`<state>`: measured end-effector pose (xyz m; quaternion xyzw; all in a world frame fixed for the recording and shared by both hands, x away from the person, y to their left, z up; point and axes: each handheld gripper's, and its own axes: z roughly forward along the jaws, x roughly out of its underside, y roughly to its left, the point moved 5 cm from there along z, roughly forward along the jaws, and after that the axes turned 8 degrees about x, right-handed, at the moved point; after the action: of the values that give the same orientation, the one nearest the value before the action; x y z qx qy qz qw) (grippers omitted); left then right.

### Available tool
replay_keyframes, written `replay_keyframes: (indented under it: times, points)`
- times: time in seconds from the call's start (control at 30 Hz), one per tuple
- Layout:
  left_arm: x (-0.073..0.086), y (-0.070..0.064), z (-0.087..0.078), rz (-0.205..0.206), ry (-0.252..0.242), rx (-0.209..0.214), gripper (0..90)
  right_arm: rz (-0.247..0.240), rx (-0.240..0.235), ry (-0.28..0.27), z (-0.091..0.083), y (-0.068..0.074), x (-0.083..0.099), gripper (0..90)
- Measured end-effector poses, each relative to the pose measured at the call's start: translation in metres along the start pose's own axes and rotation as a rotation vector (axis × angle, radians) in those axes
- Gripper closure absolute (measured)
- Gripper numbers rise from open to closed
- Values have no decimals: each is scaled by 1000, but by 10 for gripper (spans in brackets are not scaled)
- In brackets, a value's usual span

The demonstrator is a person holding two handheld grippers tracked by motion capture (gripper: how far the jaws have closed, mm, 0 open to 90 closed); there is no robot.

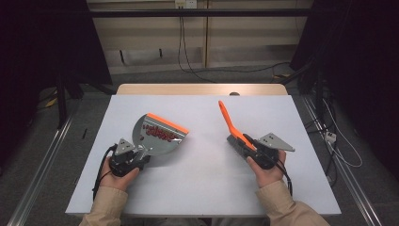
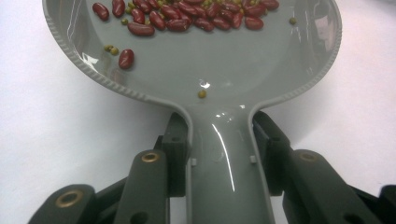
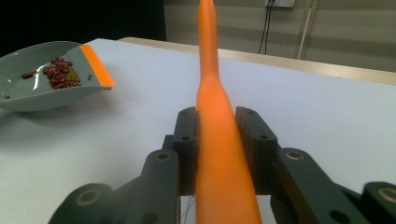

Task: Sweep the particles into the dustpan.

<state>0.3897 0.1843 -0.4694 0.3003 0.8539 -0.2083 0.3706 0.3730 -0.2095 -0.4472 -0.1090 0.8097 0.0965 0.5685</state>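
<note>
dustpan (image 2: 210,70) handle between jaws, brush (image 3: 219,140) likewise

Open table (image 1: 207,155) between dustpan (image 1: 157,134), brush (image 1: 233,129)

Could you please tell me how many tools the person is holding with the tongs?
2: a grey dustpan holding beans, gripped by its handle in the left tongs, and an orange brush clamped in the right tongs.
</note>
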Motion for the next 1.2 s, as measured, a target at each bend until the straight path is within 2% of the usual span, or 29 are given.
replay_keyframes:
  times: [0.37,0.5,0.77,0.9,1.2]
  points:
    - [3,11,-1,-46,-13,-51,636,1,12,9,-1,-6,2,713]
    - [4,15,-1,-47,-5,-64,636,-1,17,6,-1,-7,2,713]
    - [5,22,-1,-82,5,-106,636,-3,21,9,2,-9,3,713]
    - [6,26,1,-106,10,-120,636,-2,32,8,4,-11,4,713]
    - [8,29,0,-133,18,-140,635,-3,34,8,6,-12,4,713]
